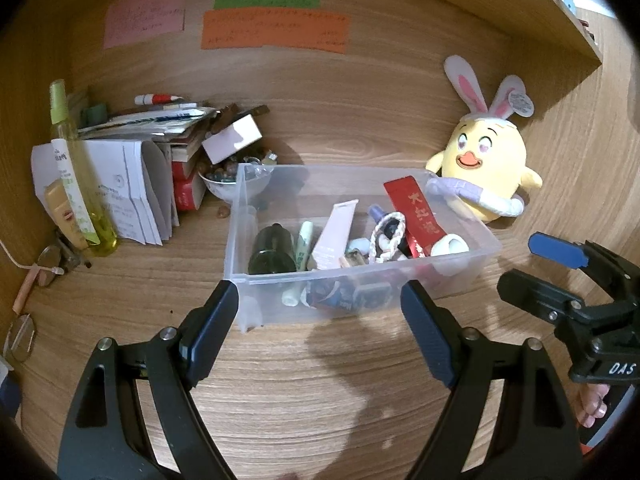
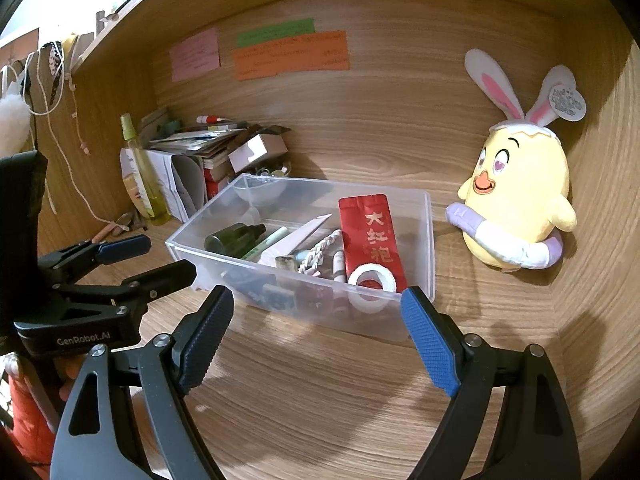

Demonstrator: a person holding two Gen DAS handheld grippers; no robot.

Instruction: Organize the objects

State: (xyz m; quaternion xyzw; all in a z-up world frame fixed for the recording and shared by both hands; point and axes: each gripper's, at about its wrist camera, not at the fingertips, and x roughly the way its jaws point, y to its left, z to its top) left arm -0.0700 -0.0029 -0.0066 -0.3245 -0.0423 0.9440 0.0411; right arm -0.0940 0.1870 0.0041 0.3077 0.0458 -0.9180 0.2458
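- So both tongs are just hanging over the wooden desk point(image 1: 320, 400), jaws spread wide, nothing between them. The left gripper point(image 1: 320, 304) and right gripper point(image 2: 318, 308) are side by side, each aimed down at the near wall of the clear bin point(image 1: 486, 240).
- The bin sits dead ahead at 12 o'clock from both, just past the fingertips but not touching them as far as I can see. Its long axis runs roughly 9-to-3 across the left view, and skews more like 10-to-4 in the right view.
- It's already loaded: dark green bottle point(image 1: 272, 250), red packet point(image 1: 416, 216), tape roll point(image 2: 372, 280), plus small tubes.
- Loose stuff is all off at 10 o'clock: spray bottle point(image 1: 74, 176), paper stack point(image 1: 136, 196), little bowl of beads point(image 1: 224, 182). The left hand is nearer that pile, I reckon.
- The plush chick point(image 2: 520, 208) stands at 2 o'clock, beside the bin's far right corner; the right hand is the closer one there.
- My guess: next grab depends on picking a side.
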